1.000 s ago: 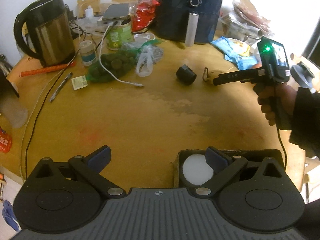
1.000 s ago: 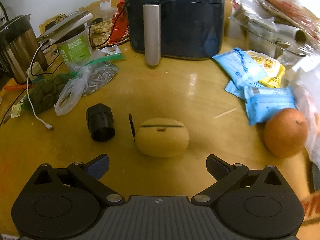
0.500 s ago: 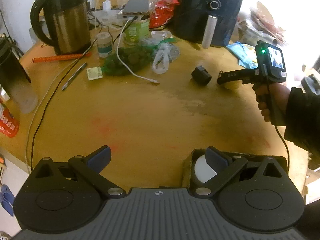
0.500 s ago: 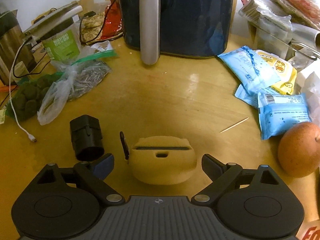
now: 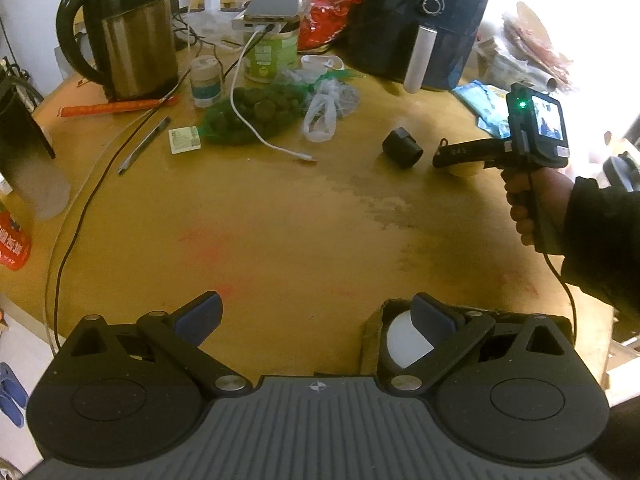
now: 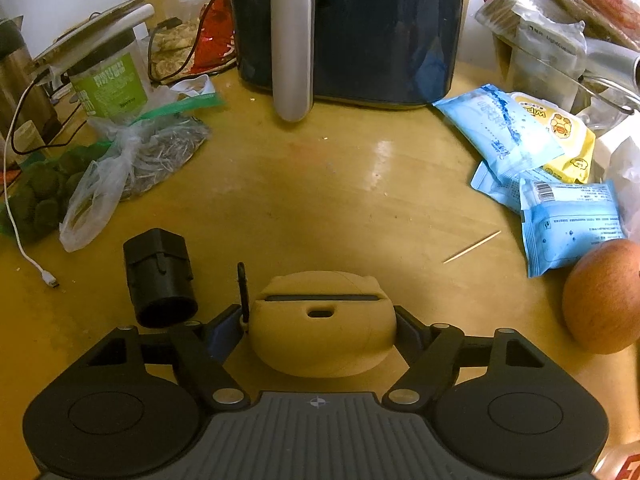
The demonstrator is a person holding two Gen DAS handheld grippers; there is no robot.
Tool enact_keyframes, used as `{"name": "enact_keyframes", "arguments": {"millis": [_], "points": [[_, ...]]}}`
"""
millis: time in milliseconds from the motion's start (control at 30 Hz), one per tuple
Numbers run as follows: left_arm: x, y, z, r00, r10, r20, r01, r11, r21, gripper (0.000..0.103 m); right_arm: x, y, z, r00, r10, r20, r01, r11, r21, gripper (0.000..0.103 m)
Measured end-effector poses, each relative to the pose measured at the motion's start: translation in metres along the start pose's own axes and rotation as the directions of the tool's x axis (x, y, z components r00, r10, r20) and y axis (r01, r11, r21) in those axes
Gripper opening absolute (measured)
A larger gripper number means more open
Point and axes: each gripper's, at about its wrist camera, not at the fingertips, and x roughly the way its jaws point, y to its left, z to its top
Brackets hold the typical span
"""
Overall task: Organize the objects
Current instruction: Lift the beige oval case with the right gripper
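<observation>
- Right hand-held gripper point(image 6: 320, 326): jaws have just been closing, fingers now against both sides of the yellow earbud case point(image 6: 324, 324) on the surface point(image 6: 320, 200).
- Left hand-held gripper point(image 5: 316, 316): jaws wide, empty.
- Cardboard box point(image 5: 374, 340) beside its finger holds a white disc point(image 5: 402, 340).

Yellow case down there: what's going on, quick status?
Right gripper has been closing, jaws on yellow case. Left gripper open, empty. Black cylinder close beside the case.
</observation>
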Motion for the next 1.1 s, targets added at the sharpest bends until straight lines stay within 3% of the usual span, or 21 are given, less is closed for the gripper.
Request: {"name": "enact_keyframes", "arguments": {"millis": [567, 1100], "points": [[-0.004, -0.01, 0.033, 0.997, -0.06, 0.045, 0.056, 0.994, 0.094, 0.102, -0.058, -0.009, -0.007, 0.995, 0.096, 0.036, -0.097, 0.994, 0.044, 0.079], [0.007, -0.008, 0.068, 0.991, -0.113, 0.075, 0.1, 0.983, 0.154, 0.102, -0.11, -0.008, -0.036, 0.985, 0.158, 0.064, -0.163, 0.982, 0.092, 0.079]]}}
